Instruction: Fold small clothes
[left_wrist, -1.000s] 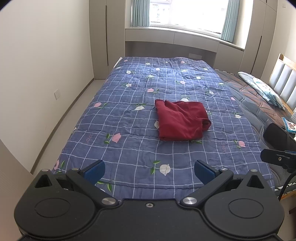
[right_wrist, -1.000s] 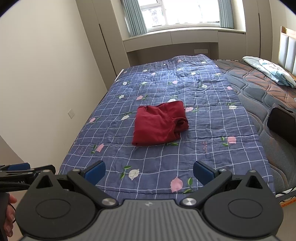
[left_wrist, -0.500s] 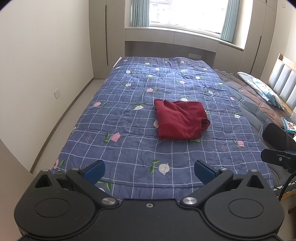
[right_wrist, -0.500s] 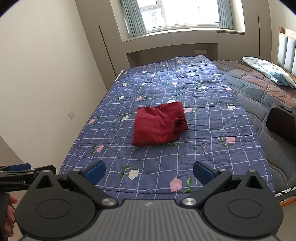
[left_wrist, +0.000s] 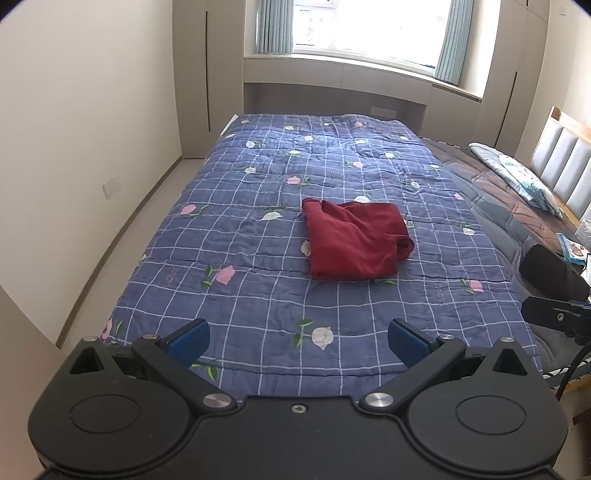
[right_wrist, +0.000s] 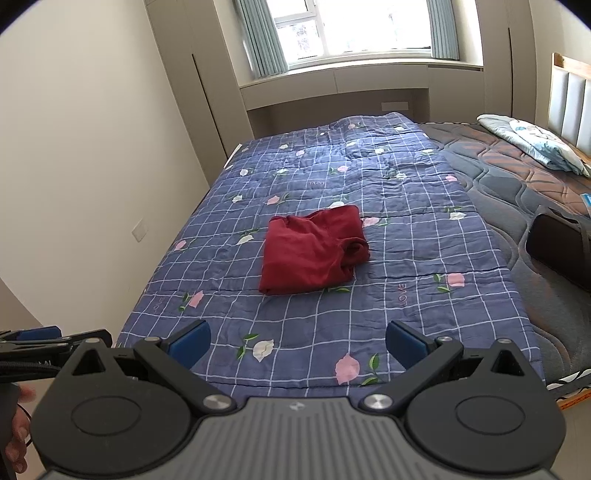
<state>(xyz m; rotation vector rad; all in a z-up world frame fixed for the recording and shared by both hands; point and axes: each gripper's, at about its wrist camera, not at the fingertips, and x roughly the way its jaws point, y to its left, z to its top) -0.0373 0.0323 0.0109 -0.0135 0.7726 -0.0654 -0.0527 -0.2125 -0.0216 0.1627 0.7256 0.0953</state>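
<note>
A dark red garment lies folded into a rough rectangle in the middle of the blue checked floral quilt; it also shows in the right wrist view. My left gripper is open and empty, held back above the foot edge of the bed, well short of the garment. My right gripper is open and empty at the same distance, to the right of the left one. The left gripper's side shows in the right wrist view; part of the right gripper shows in the left wrist view.
The quilt covers the left part of a bed; a bare quilted mattress with a pillow lies to the right. A black object sits on the mattress. A wall and floor strip run along the left.
Both grippers have drawn back and risen slightly, so the garment sits a little farther off. Nothing was gripped or released.
</note>
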